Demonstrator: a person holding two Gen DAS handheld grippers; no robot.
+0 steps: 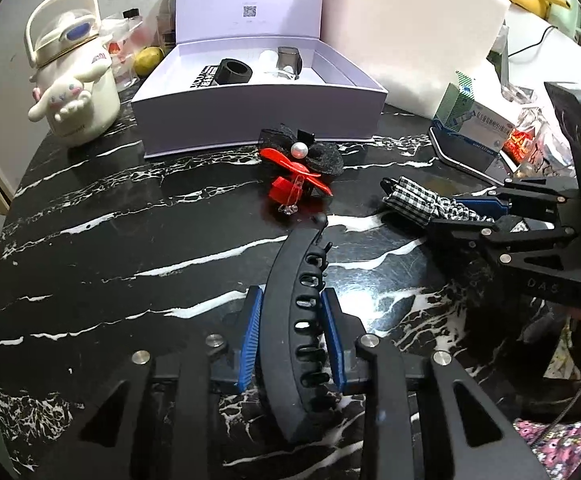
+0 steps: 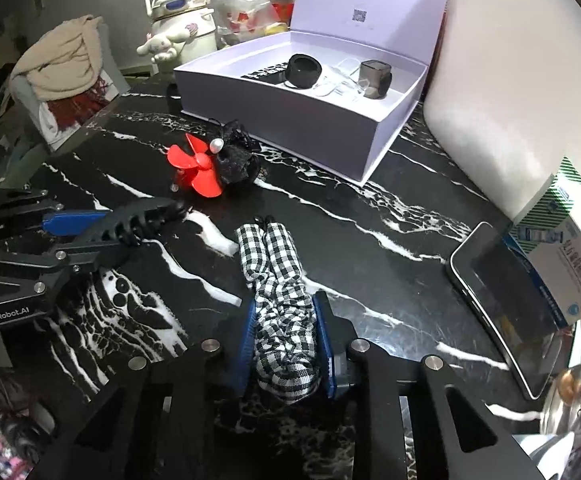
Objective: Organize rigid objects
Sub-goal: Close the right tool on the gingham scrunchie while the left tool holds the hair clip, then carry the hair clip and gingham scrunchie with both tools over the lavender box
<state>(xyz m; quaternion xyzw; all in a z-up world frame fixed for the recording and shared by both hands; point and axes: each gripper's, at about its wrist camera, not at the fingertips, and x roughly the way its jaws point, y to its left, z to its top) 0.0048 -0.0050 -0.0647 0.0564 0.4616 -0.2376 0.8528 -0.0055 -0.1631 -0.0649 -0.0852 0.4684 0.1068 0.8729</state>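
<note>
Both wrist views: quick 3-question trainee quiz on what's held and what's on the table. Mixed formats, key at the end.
1. True or false: the left gripper has its jaws shut on the black hair claw clip.
2. What does the right gripper hold?
A. the phone
B. the checked fabric hair clip
C. the red fan-shaped clip
3. Fill in: the black ring-shaped item lies inside the open ______ box.

Key:
1. True; the blue pads press on both its sides.
2. B
3. Lilac, lid standing up behind it.
</note>
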